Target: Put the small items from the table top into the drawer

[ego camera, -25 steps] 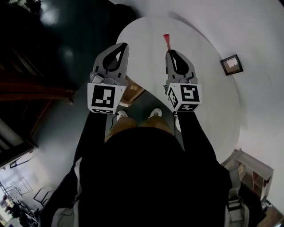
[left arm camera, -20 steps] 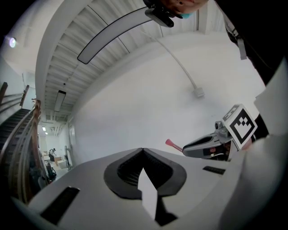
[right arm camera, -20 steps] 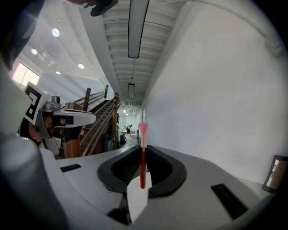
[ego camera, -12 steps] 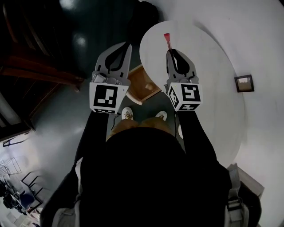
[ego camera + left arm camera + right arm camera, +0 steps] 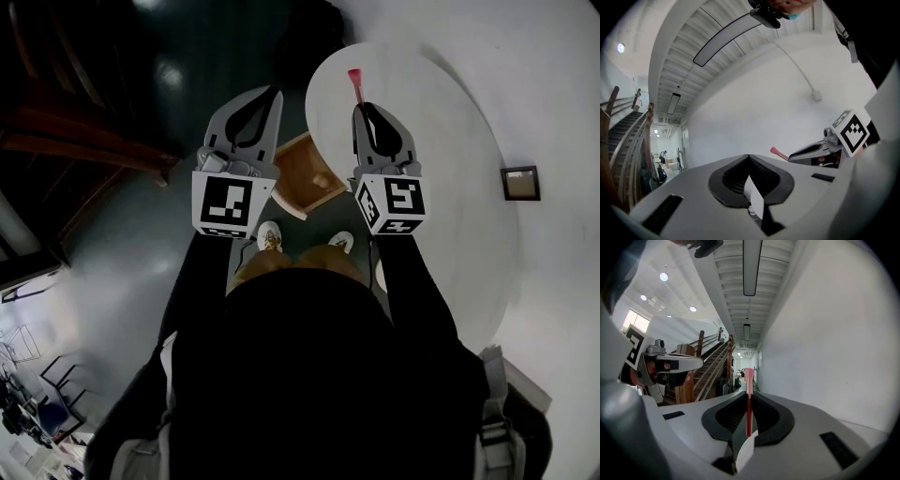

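A slim red stick [image 5: 354, 86] is clamped in the right gripper [image 5: 359, 108] and held out over the white table [image 5: 431, 141]. The left gripper [image 5: 273, 94] is closed on nothing, and the open wooden drawer [image 5: 305, 173] is seen between the two.

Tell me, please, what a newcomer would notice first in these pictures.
The red stick stands out: the right gripper holds it, seen against the white table. Between the two grippers, lower down, a wooden drawer stands open. The left gripper is shut and empty.
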{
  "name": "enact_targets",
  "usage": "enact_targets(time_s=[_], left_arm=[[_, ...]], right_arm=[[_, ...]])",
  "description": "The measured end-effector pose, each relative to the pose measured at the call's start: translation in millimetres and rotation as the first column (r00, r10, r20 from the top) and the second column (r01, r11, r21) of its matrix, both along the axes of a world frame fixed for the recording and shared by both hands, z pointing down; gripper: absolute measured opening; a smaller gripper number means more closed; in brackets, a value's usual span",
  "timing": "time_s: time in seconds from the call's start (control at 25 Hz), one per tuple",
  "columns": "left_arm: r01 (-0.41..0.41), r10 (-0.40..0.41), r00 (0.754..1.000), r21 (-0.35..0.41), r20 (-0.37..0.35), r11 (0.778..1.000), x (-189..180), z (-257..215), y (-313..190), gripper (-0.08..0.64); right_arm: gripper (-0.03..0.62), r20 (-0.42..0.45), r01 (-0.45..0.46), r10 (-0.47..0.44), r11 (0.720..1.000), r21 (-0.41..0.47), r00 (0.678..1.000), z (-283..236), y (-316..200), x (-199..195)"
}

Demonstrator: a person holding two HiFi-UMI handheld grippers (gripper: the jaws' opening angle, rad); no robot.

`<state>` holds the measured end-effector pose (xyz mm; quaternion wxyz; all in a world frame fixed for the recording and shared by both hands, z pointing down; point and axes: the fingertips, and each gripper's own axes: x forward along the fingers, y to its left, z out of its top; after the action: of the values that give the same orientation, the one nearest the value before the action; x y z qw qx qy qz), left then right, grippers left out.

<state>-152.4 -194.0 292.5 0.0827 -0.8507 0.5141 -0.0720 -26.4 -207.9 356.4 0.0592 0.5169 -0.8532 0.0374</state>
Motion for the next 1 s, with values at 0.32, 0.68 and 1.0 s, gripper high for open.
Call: enact_targets(time_s=[0.32,0.68,1.0], left_arm=[[0.021,-0.021,1.0,-0.022,0.001,1.0,-10.1,11.8,-3.6,0.015],[0.059,-0.06,0.998,-0.069,-0.008,0.996,-34.0,31.7,2.5,0.015],[0.099,-0.1,0.995,-0.114,-0.004,0.989,-66.7,50.7,7.5,0.015]], right_arm=[[0.063,-0.043,0.061,-0.066,0.993,-0.099,0.997,46.2,1.5,-23.2],[0.063,-0.095,0.148,-0.187,0.937,-0.316,0.978,144.3,18.3,-66.2],[0.063,-0.159,0.173,-0.283,0.855,-0.489,0.946,232.5,42.6,-91.6]])
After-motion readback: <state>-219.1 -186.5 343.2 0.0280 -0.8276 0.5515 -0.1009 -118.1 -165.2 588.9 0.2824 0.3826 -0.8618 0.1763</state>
